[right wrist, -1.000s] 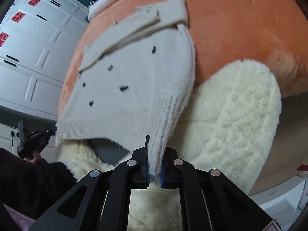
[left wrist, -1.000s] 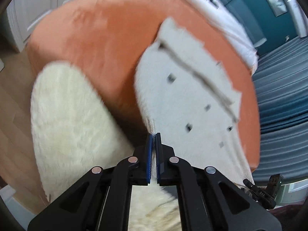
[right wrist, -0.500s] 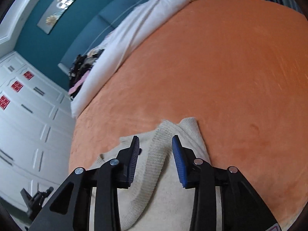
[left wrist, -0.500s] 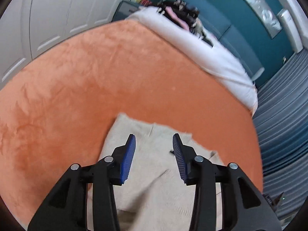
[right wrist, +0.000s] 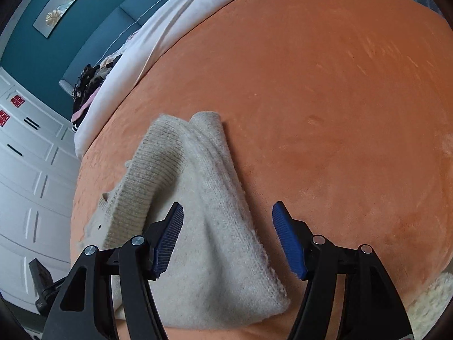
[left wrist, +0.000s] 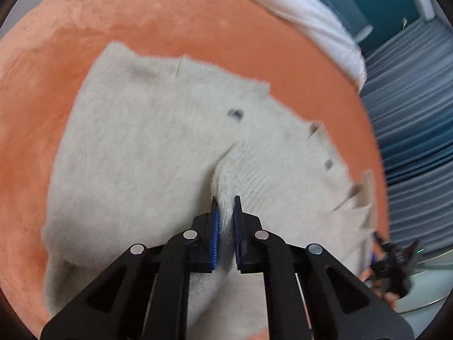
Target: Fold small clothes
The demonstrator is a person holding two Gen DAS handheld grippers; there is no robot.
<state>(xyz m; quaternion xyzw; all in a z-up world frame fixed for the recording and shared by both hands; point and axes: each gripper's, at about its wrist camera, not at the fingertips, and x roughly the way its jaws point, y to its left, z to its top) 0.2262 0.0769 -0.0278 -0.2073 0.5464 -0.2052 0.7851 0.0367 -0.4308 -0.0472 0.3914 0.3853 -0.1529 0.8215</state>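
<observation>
A small cream knit sweater (left wrist: 147,147) with a few small dark marks lies on the orange velvet bed cover (left wrist: 56,42). My left gripper (left wrist: 225,206) is shut on a ribbed fold of the sweater and lifts a ridge of it. In the right wrist view the sweater (right wrist: 215,226) lies folded over, its ribbed hem (right wrist: 147,181) on top at the left. My right gripper (right wrist: 228,221) is open wide just above the sweater, one finger on each side of the fabric, holding nothing.
A white duvet (right wrist: 170,28) lies along the far side of the bed, with dark clothes (right wrist: 90,79) piled at its end. White wardrobe doors (right wrist: 25,184) stand at the left. A fluffy cream rug (right wrist: 433,297) shows at the lower right. Blue-grey curtains (left wrist: 419,141) hang at the right.
Both grippers carried the sweater's hem up over the bed and let go half a second ago. Now the left gripper has shut on a fold of it; the right has opened wider.
</observation>
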